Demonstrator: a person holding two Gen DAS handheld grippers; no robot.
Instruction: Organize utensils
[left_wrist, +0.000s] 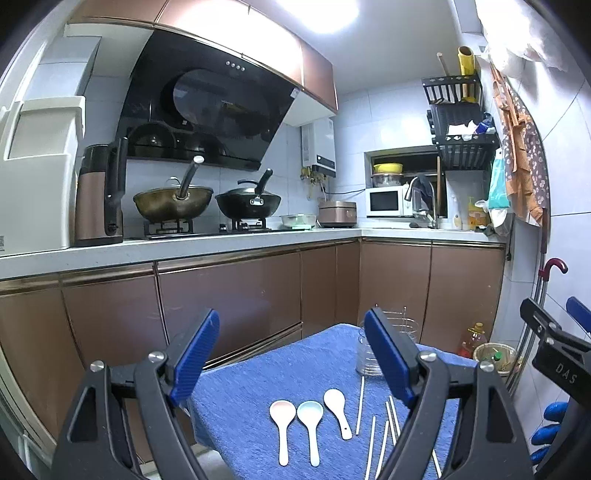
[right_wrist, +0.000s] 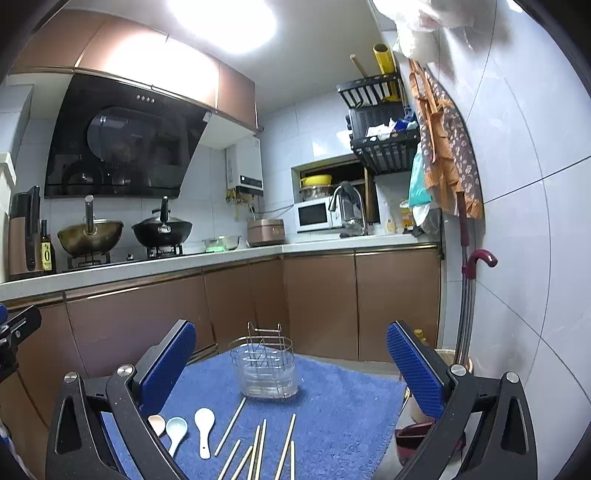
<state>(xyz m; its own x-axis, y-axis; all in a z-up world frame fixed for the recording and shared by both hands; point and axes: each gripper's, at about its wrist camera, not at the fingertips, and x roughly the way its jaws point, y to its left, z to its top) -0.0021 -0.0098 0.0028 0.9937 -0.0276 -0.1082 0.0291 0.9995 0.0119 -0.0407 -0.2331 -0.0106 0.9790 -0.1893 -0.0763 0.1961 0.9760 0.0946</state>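
Three spoons (left_wrist: 309, 424) and loose chopsticks (right_wrist: 258, 446) lay low in frame on the blue towel (right_wrist: 332, 398), the wire holder (right_wrist: 264, 369) behind them, empty.
Both the left gripper (left_wrist: 295, 365) and right gripper (right_wrist: 291, 369) hovered roughly level, jaws wide, holding nothing. Thin chopsticks might slip or roll from a shallow pinch; a careless reach could tip the holder.

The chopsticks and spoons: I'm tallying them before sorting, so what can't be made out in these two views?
- Chopsticks: ends cut off by the bottom edge in the right wrist view; in the left wrist view the open left gripper covers some, so no sure count.
- Pinkish spoon: handle hidden behind the open right gripper.
- Wire utensil holder: half hidden in the left wrist view.
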